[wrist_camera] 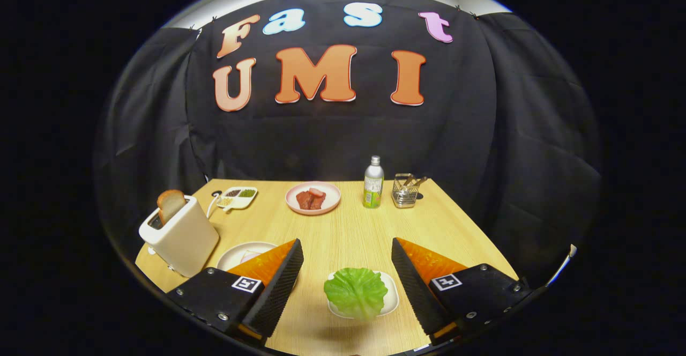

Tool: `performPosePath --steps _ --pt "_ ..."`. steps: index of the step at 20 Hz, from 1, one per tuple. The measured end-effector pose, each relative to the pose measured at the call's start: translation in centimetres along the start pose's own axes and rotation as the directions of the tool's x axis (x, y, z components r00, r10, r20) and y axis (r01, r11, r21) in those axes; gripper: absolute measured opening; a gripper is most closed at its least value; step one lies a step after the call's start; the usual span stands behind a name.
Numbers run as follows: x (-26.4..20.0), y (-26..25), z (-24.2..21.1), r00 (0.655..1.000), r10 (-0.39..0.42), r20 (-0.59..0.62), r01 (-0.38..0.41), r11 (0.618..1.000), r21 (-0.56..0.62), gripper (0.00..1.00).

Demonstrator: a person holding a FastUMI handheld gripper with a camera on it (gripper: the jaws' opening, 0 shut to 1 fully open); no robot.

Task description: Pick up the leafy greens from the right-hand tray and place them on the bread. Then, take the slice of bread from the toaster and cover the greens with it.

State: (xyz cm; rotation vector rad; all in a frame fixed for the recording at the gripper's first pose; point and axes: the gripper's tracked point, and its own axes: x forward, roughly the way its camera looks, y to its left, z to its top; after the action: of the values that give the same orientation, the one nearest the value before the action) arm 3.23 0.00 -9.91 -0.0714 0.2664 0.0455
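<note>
The gripper [347, 254] is spread wide, grasping nothing. Between its fingers the greens [356, 292] lie on a small tray [390, 298], stem end toward the camera, long axis along the fingers. Bread [170, 205] stands upright in the toaster [180, 238]. A plate [238, 255] behind the left finger holds perhaps bread. A pink plate [313, 198] holds meat.

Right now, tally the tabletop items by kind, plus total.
Plates/trays: 4, greens tray, meat plate, plate, divided dish
Foods: 3, greens, toast, meat
Toaster: 1
Bottle: 1
Wire caddy: 1
Total: 10
Gripper open, greens between its fingers, untouched.
</note>
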Motion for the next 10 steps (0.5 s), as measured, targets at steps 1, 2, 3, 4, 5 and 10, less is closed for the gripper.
performPosePath --steps 1,2,3,4,5,10 --pt "0.7 -0.1 -0.9 1.000 -0.001 -0.026 0.000 1.000 -0.014 0.99" --pt "1.3 -0.3 -1.9 0.999 -0.003 -0.049 0.002 1.000 -0.023 0.99" --pt "1.9 -0.5 -2.7 0.998 -0.002 -0.069 0.000 1.000 -0.023 0.99" --pt "2.7 -0.7 -3.5 0.996 -0.006 -0.091 0.003 1.000 -0.025 0.99" --pt "3.4 -0.9 -4.6 0.993 -0.006 -0.118 0.002 1.000 -0.029 0.99" --pt "6.6 -1.7 -10.2 0.965 0.008 -0.263 -0.012 1.000 -0.014 1.00"
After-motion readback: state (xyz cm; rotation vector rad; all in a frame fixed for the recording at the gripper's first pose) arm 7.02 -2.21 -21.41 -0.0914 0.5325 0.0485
